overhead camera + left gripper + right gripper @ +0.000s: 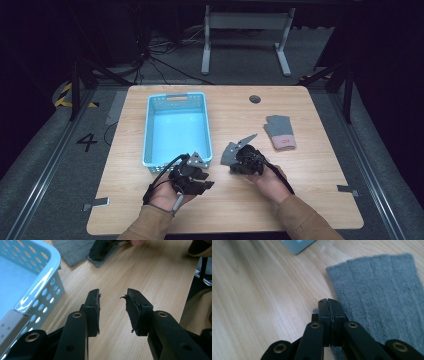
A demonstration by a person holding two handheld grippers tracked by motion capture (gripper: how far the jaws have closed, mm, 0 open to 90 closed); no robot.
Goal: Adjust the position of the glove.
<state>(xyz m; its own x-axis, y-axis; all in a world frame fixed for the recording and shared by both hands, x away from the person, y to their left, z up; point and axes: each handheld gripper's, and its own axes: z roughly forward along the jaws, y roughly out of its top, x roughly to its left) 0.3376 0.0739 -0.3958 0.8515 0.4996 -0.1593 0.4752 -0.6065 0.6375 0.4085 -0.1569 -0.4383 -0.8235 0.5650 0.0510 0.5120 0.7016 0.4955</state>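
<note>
A grey glove [229,154] lies flat on the wooden table [320,200] near its middle. My right gripper [236,162] sits low over the glove's near edge. In the right gripper view the glove [382,290] spreads to the right of the gripper [329,301], whose jaws are pressed together at the cloth's edge; no cloth shows between them. My left gripper [207,178] hovers by the front right corner of the blue basket [150,130]. It is open [112,293] over bare wood, with nothing between its worn pads.
A second grey glove with a pink cuff [280,132] lies at the right of the table. The blue basket [37,290] holds nothing. A round cable hole [255,99] sits near the far edge. Beyond the table stand a desk frame and cables.
</note>
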